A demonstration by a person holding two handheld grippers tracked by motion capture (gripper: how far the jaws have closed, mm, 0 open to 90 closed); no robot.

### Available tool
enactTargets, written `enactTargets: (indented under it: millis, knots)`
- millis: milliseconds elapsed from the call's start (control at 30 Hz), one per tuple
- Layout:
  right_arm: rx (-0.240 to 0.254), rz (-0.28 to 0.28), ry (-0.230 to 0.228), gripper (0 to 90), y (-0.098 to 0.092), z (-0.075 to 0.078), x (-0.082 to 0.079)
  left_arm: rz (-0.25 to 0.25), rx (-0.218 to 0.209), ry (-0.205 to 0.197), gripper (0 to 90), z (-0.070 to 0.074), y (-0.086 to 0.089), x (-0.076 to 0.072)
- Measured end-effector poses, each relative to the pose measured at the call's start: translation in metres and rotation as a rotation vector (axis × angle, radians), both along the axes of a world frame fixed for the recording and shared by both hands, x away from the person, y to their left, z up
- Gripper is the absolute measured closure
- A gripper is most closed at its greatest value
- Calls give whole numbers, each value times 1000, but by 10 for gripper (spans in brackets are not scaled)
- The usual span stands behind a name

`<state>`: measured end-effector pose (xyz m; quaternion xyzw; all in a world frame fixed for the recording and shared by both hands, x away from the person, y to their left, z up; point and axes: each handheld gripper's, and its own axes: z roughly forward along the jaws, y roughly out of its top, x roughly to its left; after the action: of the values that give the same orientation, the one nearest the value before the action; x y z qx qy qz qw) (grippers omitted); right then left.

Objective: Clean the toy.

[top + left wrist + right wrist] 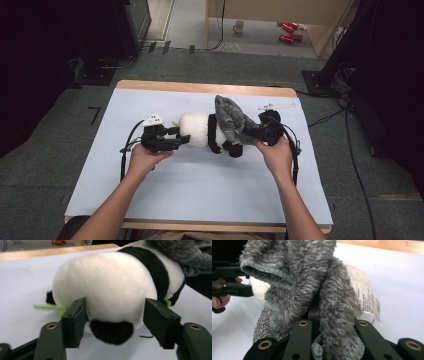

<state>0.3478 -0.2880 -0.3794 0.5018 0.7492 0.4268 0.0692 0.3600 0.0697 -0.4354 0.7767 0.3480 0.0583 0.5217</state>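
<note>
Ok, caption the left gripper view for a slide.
Open black tongs straddle a white-and-black plush panda lying on the pale blue table mat.

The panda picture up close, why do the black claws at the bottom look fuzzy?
In the left gripper view the jaws sit too near the lens, so they blur, while the panda stays sharper. In the right gripper view the grey sock looks sharp. The high view is dim at its corners.

Mug (239,26) on floor, top centre of frame; red cans (289,31) just right, beside wooden panel.
</note>
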Motion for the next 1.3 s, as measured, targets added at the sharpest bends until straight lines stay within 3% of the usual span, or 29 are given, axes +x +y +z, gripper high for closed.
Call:
enactTargets:
  millis: [67,367,467,567,667,867,1000,1100,1200,1300]
  knots:
    - [-2,0,0,776,0,-1,3,-15,1,-24,341,-1,3,0]
    - [22,-17,-9,775,1,-3,21,-104,-7,-58,316,-2,6,-8]
    - [29,-21,-15,775,3,-3,27,-113,15,-73,299,-5,5,-9]
    - [32,-22,-21,775,4,-3,32,-97,-16,-70,287,-12,3,-5]
    - [36,-30,-29,773,4,-3,36,-66,-28,-114,274,-17,-1,-1]
    - [40,-43,-43,762,4,-4,41,-12,16,-193,237,-25,-8,4]
    - [48,-44,-47,757,5,-3,40,28,29,-168,255,-33,-9,11]
    - [47,-44,-56,762,7,-1,39,47,27,-173,300,-34,-10,13]
    - [51,-41,-63,767,8,1,38,65,48,-166,415,-32,-10,12]
    - [60,-36,-75,770,10,6,35,78,47,-133,538,-28,-9,12]
